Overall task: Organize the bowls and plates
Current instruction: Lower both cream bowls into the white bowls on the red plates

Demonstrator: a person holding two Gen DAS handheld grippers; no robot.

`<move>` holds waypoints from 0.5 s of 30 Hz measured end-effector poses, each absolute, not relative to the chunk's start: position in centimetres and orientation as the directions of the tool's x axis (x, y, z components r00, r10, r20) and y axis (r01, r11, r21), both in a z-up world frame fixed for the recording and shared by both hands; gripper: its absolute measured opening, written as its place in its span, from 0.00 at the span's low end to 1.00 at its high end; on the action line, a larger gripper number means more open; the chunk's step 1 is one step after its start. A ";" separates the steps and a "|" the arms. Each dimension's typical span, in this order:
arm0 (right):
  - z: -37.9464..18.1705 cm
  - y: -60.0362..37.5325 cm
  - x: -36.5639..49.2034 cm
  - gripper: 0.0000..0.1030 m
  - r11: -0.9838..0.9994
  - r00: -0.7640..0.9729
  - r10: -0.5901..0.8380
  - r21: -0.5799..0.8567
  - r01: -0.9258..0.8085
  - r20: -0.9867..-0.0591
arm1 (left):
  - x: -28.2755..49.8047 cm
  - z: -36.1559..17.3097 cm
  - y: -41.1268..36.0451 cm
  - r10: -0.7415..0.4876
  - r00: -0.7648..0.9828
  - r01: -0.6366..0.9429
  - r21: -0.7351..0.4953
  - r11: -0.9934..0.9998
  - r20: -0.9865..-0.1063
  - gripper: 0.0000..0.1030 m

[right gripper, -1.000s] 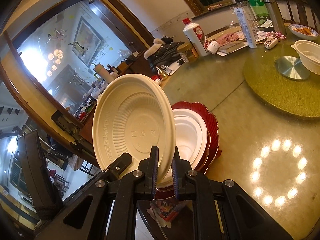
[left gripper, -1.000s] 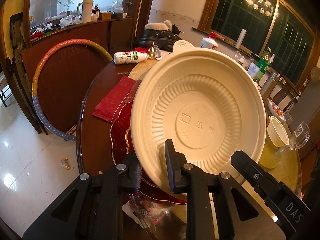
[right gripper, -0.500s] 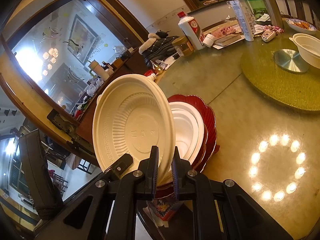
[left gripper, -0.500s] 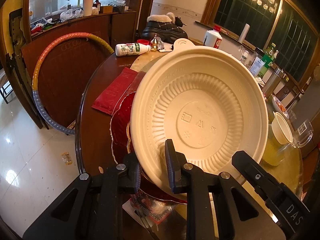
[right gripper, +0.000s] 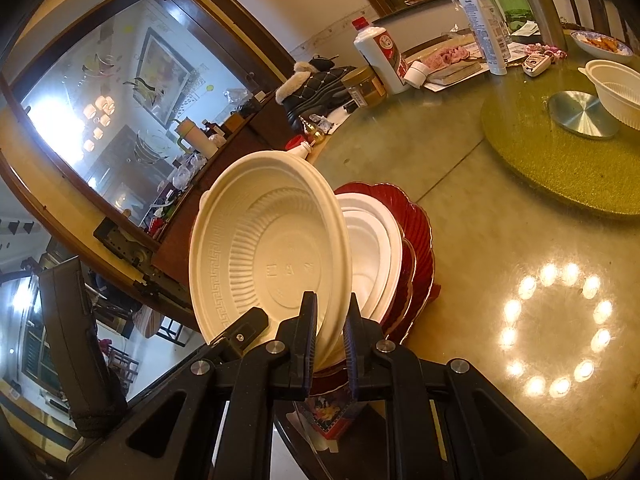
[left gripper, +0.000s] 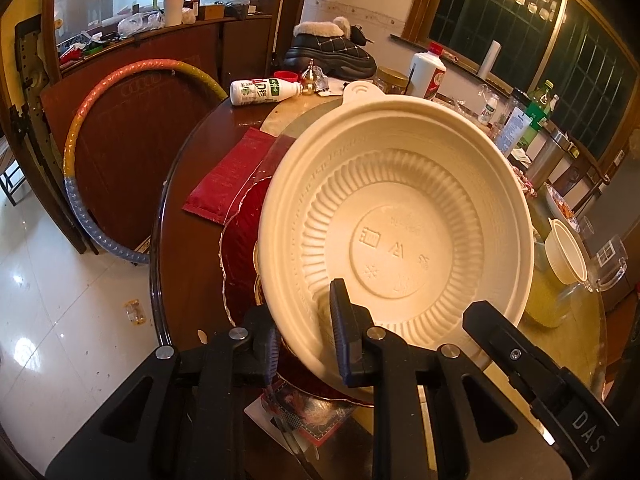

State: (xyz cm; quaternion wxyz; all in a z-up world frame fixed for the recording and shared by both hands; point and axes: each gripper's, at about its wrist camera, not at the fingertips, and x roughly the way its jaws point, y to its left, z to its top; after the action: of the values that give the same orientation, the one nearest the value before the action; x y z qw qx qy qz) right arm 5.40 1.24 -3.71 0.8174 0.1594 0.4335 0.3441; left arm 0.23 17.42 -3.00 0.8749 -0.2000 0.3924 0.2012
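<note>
cream bowl [left gripper: 400, 236] held up off the tabletop [right gripper: 472, 208], tipped on edge with its hollow facing both cameras. left tongs [left gripper: 306, 344] pinch its near rim, one finger [left gripper: 340, 320] inside the hollow, the other behind the wall. right tongs [right gripper: 330, 340] also pressed onto the same rim from the other side, rim sandwiched between the two pads. so both hands carry one bowl. directly behind it sits the stack: red scalloped plates [right gripper: 420, 240] at the bottom, white plates or shallow bowls [right gripper: 376, 248] nested on top, near the tabletop edge. cannot tell how many pieces are in the stack. judgement: stacking is partly done; the held bowl looks like the next piece to go on, not yet lowered or levelled. left over: another cream bowl [right gripper: 616, 92] well apart on the green turntable [right gripper: 560, 160], beside a silver disc [right gripper: 580, 114]; it is not yet gathered. a small dish with food [right gripper: 600, 42] farther back may or may not belong to the job. bottles and clutter along the far side look unrelated.
</note>
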 end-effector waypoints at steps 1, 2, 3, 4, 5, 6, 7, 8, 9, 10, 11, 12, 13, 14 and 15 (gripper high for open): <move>-3.7 1.2 5.4 0.12 0.711 0.386 0.702 0.562 -0.423 -0.599 | 0.2 -3.0 17.4 0.192 0.611 -0.507 -0.193 0.840 -0.768 0.18; -3.7 1.2 5.4 0.12 0.711 0.387 0.702 0.563 -0.422 -0.597 | 0.3 -2.9 17.4 0.192 0.611 -0.505 -0.192 0.841 -0.768 0.18; -3.7 1.2 5.4 0.12 0.711 0.389 0.702 0.563 -0.421 -0.596 | 0.3 -2.9 17.4 0.192 0.609 -0.505 -0.189 0.842 -0.770 0.18; -3.6 1.2 5.4 0.12 0.711 0.389 0.702 0.563 -0.421 -0.596 | 0.4 -2.9 17.4 0.191 0.608 -0.504 -0.188 0.843 -0.771 0.18; -3.6 1.2 5.4 0.12 0.710 0.388 0.703 0.565 -0.419 -0.596 | 0.4 -2.9 17.4 0.191 0.608 -0.505 -0.189 0.842 -0.771 0.18; -3.6 1.2 5.4 0.12 0.710 0.388 0.704 0.566 -0.419 -0.595 | 0.4 -2.9 17.4 0.193 0.607 -0.505 -0.187 0.842 -0.771 0.18; -3.7 1.2 5.5 0.12 0.710 0.387 0.704 0.567 -0.418 -0.596 | 0.4 -2.9 17.4 0.195 0.605 -0.506 -0.184 0.843 -0.772 0.18; -3.7 1.2 5.6 0.12 0.709 0.384 0.704 0.569 -0.415 -0.597 | 0.6 -2.9 17.4 0.199 0.602 -0.508 -0.179 0.843 -0.773 0.18; -3.7 1.2 5.7 0.12 0.708 0.380 0.706 0.574 -0.411 -0.598 | 0.7 -2.9 17.5 0.201 0.600 -0.509 -0.176 0.842 -0.775 0.18; -3.7 1.3 5.7 0.13 0.707 0.378 0.707 0.577 -0.410 -0.598 | 0.9 -2.8 17.5 0.200 0.596 -0.509 -0.172 0.844 -0.778 0.18; -3.7 1.4 5.9 0.13 0.707 0.375 0.707 0.578 -0.408 -0.600 | 1.0 -2.8 17.6 0.199 0.591 -0.508 -0.170 0.844 -0.781 0.18; -3.7 1.4 6.1 0.14 0.705 0.368 0.709 0.584 -0.403 -0.602 | 1.2 -2.7 17.6 0.197 0.591 -0.508 -0.171 0.844 -0.783 0.18; -3.7 1.4 6.2 0.16 0.699 0.361 0.715 0.595 -0.397 -0.599 | 1.3 -2.6 17.7 0.194 0.590 -0.506 -0.171 0.845 -0.784 0.18; -3.7 1.4 6.4 0.16 0.696 0.356 0.717 0.602 -0.391 -0.599 | 1.5 -2.6 17.8 0.192 0.588 -0.503 -0.169 0.848 -0.786 0.18; -3.7 1.4 6.5 0.16 0.696 0.353 0.718 0.606 -0.386 -0.600 | 1.7 -2.6 17.8 0.193 0.585 -0.502 -0.166 0.849 -0.788 0.18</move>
State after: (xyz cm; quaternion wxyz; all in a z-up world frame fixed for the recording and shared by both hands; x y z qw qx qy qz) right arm 6.55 1.40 -3.72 0.8017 0.1834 0.4529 0.3442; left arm 1.66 17.79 -2.58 0.8699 -0.1892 0.4093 0.1998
